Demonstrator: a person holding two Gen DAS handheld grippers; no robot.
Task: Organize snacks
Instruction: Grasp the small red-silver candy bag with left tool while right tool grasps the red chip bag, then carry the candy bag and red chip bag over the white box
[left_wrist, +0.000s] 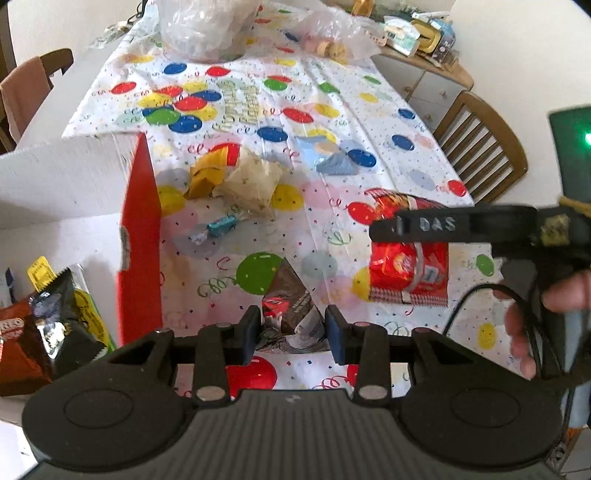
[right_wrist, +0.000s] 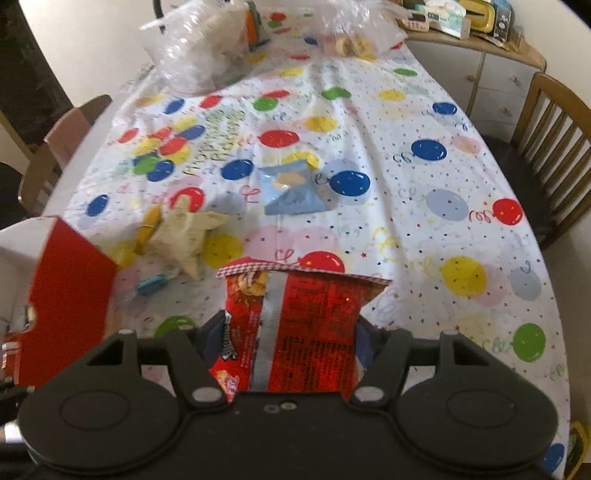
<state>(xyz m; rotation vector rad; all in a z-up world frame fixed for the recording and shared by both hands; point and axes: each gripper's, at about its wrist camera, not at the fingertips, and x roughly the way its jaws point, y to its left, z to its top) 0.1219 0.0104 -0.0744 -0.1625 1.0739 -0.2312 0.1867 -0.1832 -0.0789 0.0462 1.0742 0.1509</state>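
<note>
Both grippers loaded with snack packets above the balloon-print tablecloth.

Left wrist view: the left gripper (left_wrist: 291, 330) is clenched on a brown chocolate packet (left_wrist: 290, 306), pads pressing its two sides. To the left stands a white box with a red flap (left_wrist: 138, 236), and snack bags (left_wrist: 55, 317) lie inside it. On the tablecloth (left_wrist: 332, 110) lie a yellow wrapper (left_wrist: 207, 173), a cream pouch (left_wrist: 251, 184), a teal candy (left_wrist: 221, 223) and a light blue packet (left_wrist: 328, 157). The right gripper (left_wrist: 413, 230) enters from the right, carried by a hand (left_wrist: 535, 314), with the red snack bag (left_wrist: 410, 273) hanging under it.

Right wrist view: the right gripper (right_wrist: 291, 339) grasps the red snack bag (right_wrist: 299, 325) by its lower end, jaws closed against both edges, and the bag is clear of the cloth. The light blue packet (right_wrist: 291, 188), cream pouch (right_wrist: 184, 232) and teal candy (right_wrist: 151, 284) lie beyond.
</note>
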